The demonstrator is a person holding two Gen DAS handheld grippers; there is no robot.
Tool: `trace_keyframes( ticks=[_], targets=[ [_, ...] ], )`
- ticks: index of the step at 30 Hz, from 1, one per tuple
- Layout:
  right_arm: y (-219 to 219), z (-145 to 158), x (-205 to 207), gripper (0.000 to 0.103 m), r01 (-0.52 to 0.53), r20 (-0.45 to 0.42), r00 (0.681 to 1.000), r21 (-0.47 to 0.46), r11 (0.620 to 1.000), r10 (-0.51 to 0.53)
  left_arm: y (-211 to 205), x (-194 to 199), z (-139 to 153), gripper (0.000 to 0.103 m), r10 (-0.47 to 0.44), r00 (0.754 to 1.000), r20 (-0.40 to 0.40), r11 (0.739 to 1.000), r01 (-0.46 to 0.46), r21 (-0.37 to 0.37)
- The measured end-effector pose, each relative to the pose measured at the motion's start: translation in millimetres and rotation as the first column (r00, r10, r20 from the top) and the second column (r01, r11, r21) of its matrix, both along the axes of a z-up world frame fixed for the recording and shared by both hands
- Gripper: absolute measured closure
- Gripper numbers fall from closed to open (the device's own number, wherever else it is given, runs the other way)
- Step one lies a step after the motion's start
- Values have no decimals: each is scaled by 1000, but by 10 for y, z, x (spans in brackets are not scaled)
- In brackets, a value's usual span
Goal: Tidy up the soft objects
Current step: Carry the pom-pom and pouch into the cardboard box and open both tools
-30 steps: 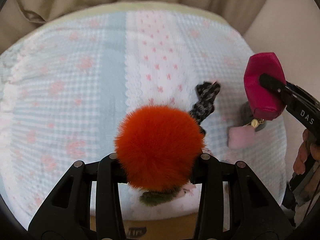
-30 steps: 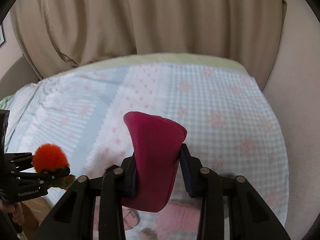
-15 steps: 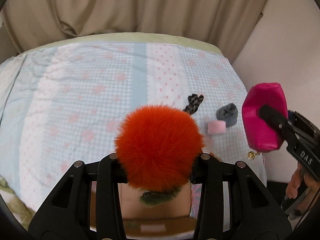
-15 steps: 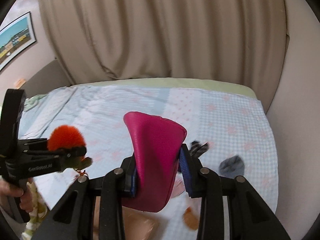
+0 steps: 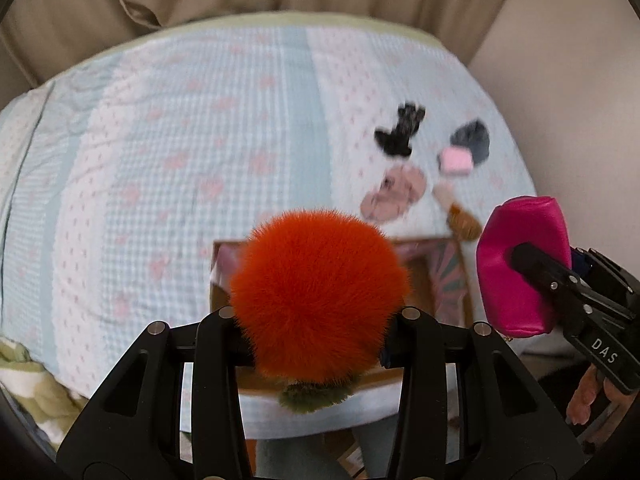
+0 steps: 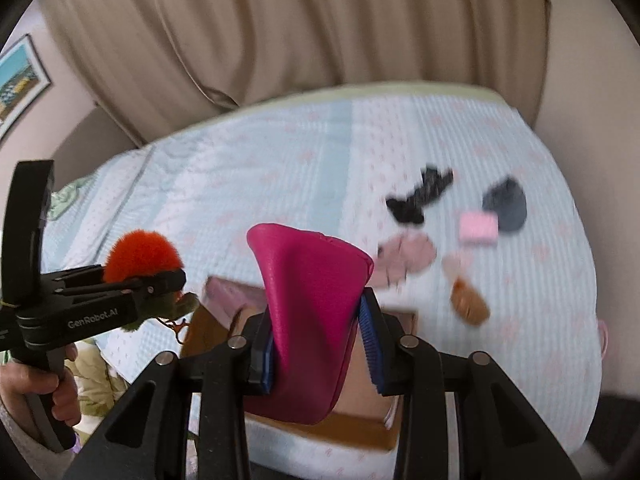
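**Both grippers loaded above a box on the bed**

Much of the box (image 5: 448, 276) is lost from sight: in the left wrist view the orange pompom (image 5: 320, 300) covers its middle, and in the right wrist view the pink pouch (image 6: 312, 320) does the same, so what lies inside cannot be made out. Only its brown walls and a patterned flap show. The small things lying on the bedspread (image 5: 160, 140) beyond the box are smeared by blur. A black knitted piece (image 5: 400, 136), a dark grey bundle (image 5: 472, 138) and a pale pink block (image 5: 456, 162) just beside it can be told apart, then a beige-pink lump (image 5: 394, 196) and a brown item (image 5: 462, 222) nearer the box, but their exact nature is unclear. A beige curtain (image 6: 300, 32) hangs behind the bed, and a framed picture (image 6: 20, 80) is cut off at the left edge of the right wrist view.

The left gripper (image 5: 316, 320) is clamped on the orange pompom, its fingers pressing into the fur from both sides, with a green fuzzy bit (image 5: 312, 394) hanging below. The pompom is held in the air over the near part of the box. The right gripper (image 6: 316, 344) squeezes the pink pouch between its blue-padded fingers, the pouch standing upright and bulging above them, also above the box. The person's hand (image 6: 44, 392) grips the left handle.
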State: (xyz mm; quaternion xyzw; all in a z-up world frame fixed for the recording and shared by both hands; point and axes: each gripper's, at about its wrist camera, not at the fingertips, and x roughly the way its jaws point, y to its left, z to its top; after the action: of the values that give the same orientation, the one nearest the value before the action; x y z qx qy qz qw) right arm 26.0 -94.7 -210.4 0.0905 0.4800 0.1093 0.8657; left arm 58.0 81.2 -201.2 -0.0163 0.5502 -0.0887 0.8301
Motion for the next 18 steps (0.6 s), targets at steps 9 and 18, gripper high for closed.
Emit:
trace_keyframes(
  ticks=[9,18],
  targets=[
    [279,-795,37,70,54,-177,982,-91,994,-70,112,44,-888,67,-94,983,-156,995,97,16],
    [336,-1352,199,70,63,-311,945,-129,990,-100,113,147,-1599,67,-118,959,-258,991,131,34]
  ],
)
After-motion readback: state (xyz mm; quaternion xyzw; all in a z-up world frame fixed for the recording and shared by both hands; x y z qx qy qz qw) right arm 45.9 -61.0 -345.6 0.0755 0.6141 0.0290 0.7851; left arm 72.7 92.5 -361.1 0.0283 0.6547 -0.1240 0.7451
